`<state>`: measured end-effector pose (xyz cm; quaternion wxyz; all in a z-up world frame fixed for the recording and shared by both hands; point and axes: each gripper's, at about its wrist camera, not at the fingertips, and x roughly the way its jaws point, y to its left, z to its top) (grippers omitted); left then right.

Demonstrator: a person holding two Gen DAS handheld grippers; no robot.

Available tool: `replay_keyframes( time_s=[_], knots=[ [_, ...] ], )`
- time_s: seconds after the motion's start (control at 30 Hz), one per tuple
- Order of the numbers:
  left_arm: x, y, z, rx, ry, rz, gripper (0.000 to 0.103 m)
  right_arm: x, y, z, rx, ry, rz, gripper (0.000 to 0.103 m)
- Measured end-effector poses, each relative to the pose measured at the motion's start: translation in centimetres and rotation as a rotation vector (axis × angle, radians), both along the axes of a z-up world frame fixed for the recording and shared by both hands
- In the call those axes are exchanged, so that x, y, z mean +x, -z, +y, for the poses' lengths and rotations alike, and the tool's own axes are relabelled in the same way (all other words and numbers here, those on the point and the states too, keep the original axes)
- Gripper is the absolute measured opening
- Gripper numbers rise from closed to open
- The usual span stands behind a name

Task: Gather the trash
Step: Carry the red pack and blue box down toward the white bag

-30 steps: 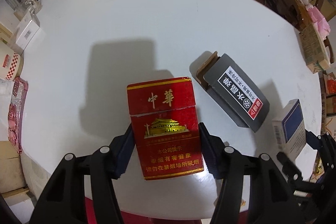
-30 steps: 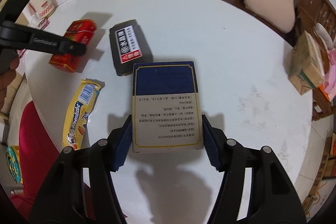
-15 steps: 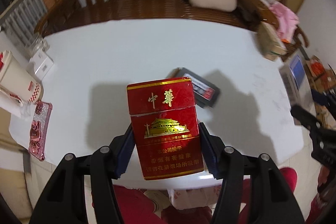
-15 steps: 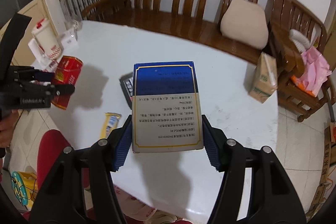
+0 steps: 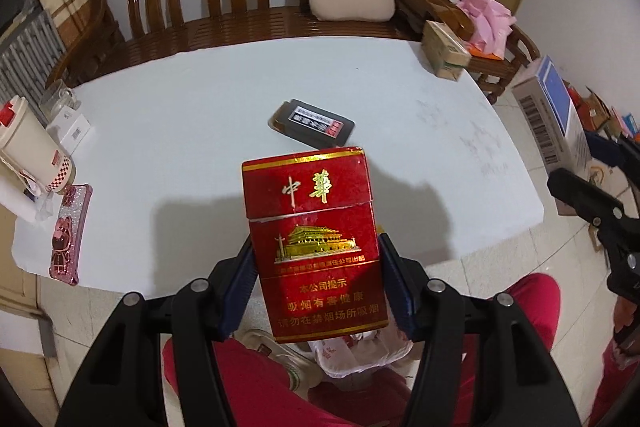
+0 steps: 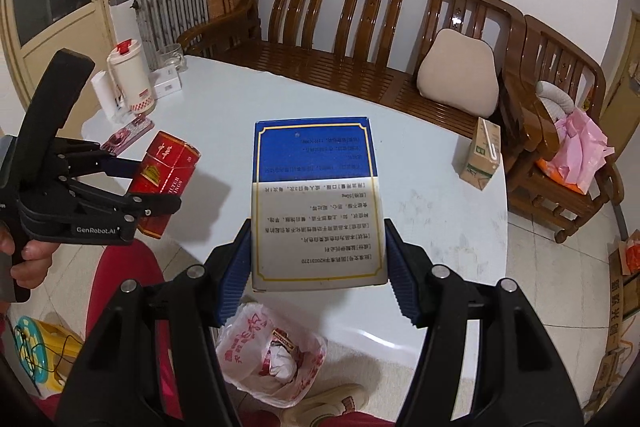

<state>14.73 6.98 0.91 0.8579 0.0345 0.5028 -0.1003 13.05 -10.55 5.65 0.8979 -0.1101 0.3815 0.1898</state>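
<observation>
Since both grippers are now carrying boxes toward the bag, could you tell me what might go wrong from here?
The plastic bag on the floor has a slumped, narrow mouth, so the blue-and-white box in the right gripper could miss it. The red cigarette pack sits only partly inside the left gripper and might tip on release.

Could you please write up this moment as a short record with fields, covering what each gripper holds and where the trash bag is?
left gripper: shut on the red cigarette pack, held upright above the table edge
right gripper: shut on the blue and white box, held above the table edge
trash bag: white plastic with red print, open on the floor below both grippers, some trash inside
table: white; a dark box lies on it
small carton: stands at the far table edge
</observation>
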Motion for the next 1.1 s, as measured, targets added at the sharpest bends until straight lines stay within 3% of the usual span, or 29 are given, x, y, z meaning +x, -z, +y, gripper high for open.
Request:
replay_keyframes(
  time_s=[0.43, 0.6, 1.1],
  knots=[
    [-5.7, 3.3, -2.8, 0.051, 0.104, -0.004, 0.057, -7.0, 1.8, 0.7, -0.005, 0.010, -0.010, 0.060],
    [-7.0, 5.0, -3.3, 0.053, 0.117, 0.013, 0.057, -8.2, 3.7, 1.1, -0.009, 0.009, 0.029, 0.060],
    [-9.9, 11.9, -3.9, 0.049, 0.121, 0.132, 0.057, -10.5, 9.1, 2.1, -0.024, 0.014, 0.112, 0.060]
  ],
)
